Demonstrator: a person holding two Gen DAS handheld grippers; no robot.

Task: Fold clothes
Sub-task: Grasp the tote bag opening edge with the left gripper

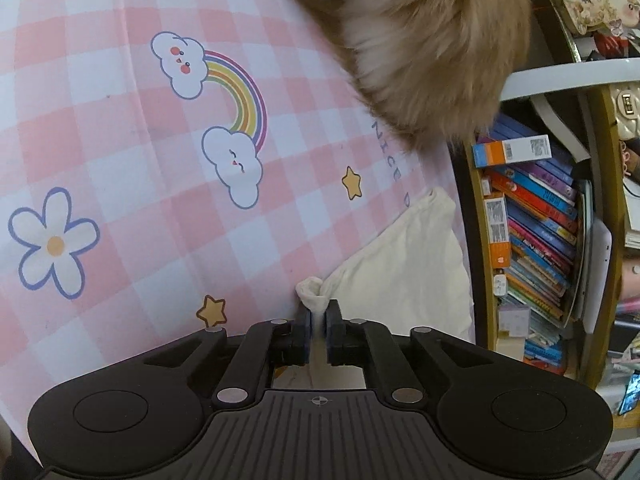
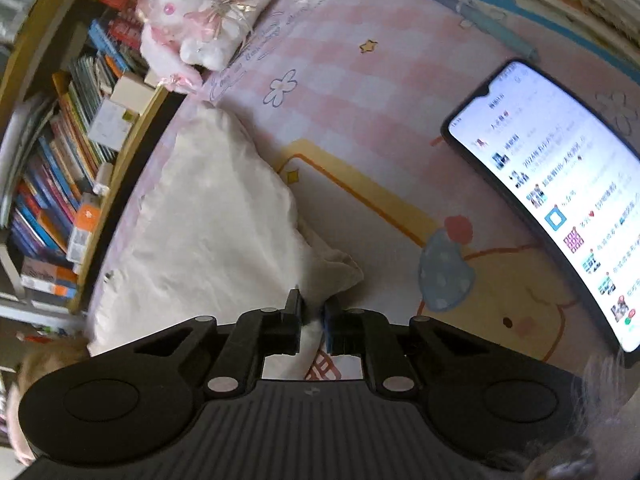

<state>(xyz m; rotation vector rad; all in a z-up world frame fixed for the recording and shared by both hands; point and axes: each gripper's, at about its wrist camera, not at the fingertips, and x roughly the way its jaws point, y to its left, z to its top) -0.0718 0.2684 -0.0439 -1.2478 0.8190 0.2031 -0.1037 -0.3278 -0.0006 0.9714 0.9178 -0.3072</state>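
- Now, the left gripper [image 1: 318, 314] has its jaws drawn narrow, pinching a bunched corner of the cream garment [image 1: 404, 268], with a small knot of fabric poking out just above the blue pads.
- Over on the other side, the right gripper [image 2: 313, 312] is clamped down as well, jaws close together on a fold of the same cream garment [image 2: 208, 216] (a strip of pale cloth shows between the fingers).
- And the garment itself lies on the pink checked mat [image 1: 160, 140], spread along the edge nearest the bookshelf [image 1: 536, 232], wrinkled and partly doubled over.
- Printed on the mat in the left wrist view: a rainbow with two clouds [image 1: 224, 116], a white flower [image 1: 52, 244] and small yellow stars.
- Up top in that view, something tan and fluffy [image 1: 424, 40] overhangs the mat's far edge; I cannot tell what it is.
- From the right wrist view, a lit phone [image 2: 560, 200] lies on the mat, well apart from the garment, its screen full of list entries.
- At the far corner sits a pink and white plush toy [image 2: 200, 16], next to the shelf of tilted books.
- Between the phone and the cloth, the mat shows a yellow cartoon figure with a blue spotted hat [image 2: 446, 276].
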